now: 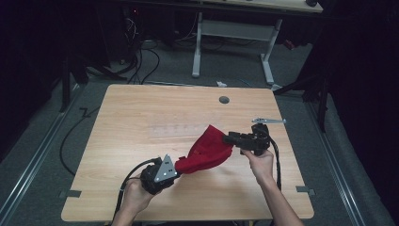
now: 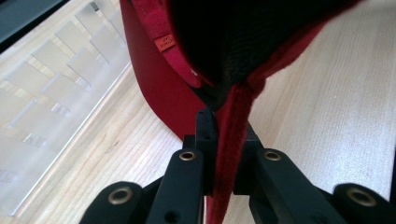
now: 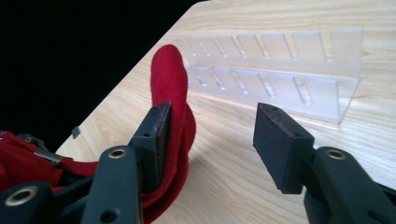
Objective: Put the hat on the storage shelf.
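The left gripper (image 1: 178,165) is clamped on a strap of the red cap (image 1: 207,149); its own view has the jaws pressed together on that red band (image 2: 231,140), with the cap's dark inside (image 2: 243,37) hanging just above and a small label (image 2: 164,43) on the rim. The right gripper (image 1: 229,138) stands released, jaws wide apart, one pad (image 3: 159,140) touching the cap's red edge (image 3: 170,88) and the other pad (image 3: 280,144) well clear of it. The cap is stretched between the two grippers, over the near middle of the table (image 1: 141,108).

Beyond the cap lies a clear slotted rack (image 3: 280,70) flat on the wood; the high view gives it as a faint pale patch (image 1: 171,129), while the left gripper view shows it at the side (image 2: 56,88) beside the cap. The high view alone takes in both hands, left (image 1: 136,195) and right (image 1: 259,162), a round hole (image 1: 224,100) near the table's far edge, and cables on the floor (image 1: 141,61) past it.
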Motion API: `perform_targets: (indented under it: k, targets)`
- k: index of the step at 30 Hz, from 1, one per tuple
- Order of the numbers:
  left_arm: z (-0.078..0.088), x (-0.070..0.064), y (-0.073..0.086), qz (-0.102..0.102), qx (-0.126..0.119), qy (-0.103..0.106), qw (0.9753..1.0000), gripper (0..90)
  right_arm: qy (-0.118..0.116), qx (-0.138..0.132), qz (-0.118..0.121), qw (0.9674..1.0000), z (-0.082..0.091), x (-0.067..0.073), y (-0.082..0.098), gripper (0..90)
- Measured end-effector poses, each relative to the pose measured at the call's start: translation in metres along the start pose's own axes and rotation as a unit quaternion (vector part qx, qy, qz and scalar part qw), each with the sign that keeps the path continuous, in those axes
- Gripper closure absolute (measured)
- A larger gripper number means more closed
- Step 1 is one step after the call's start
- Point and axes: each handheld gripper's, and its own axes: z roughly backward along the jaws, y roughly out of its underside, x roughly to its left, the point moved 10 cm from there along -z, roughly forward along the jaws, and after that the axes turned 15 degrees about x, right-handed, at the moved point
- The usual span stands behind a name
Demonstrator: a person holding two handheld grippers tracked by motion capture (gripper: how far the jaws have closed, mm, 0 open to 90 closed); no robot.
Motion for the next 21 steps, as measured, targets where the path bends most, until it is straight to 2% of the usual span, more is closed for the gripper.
perform_targets:
  k: [3, 6, 10, 12, 17, 19, 21]
  targets:
    - [-0.001, 0.000, 0.002, -0.002, 0.005, 0.001, 1.0000, 85.2, 0.003, -0.012, 0.002, 0.9999, 0.003, 0.000, -0.001, 45.4]
    - [-0.002, 0.003, 0.006, -0.003, 0.010, -0.011, 0.9999, 85.2, -0.007, -0.030, -0.006, 0.9995, 0.008, 0.000, -0.004, 43.9]
    - [0.005, 0.009, 0.002, 0.012, -0.002, -0.012, 0.9999, 85.2, 0.001, -0.059, -0.015, 0.9981, 0.020, -0.006, -0.007, 42.0]
    - [0.009, 0.013, -0.003, 0.024, -0.015, -0.012, 0.9995, 85.2, 0.015, -0.056, -0.015, 0.9982, 0.020, -0.010, -0.003, 41.9]
    - [0.015, 0.026, -0.008, 0.047, -0.028, -0.017, 0.9983, 85.1, 0.046, -0.040, -0.014, 0.9981, 0.011, -0.025, 0.013, 41.5]
    - [0.017, 0.031, -0.010, 0.061, -0.035, -0.018, 0.9973, 85.0, 0.066, -0.022, -0.013, 0.9975, 0.004, -0.033, 0.023, 41.5]
    - [0.019, 0.036, -0.012, 0.075, -0.040, -0.017, 0.9963, 85.0, 0.078, -0.018, -0.012, 0.9968, -0.001, -0.038, 0.030, 41.4]
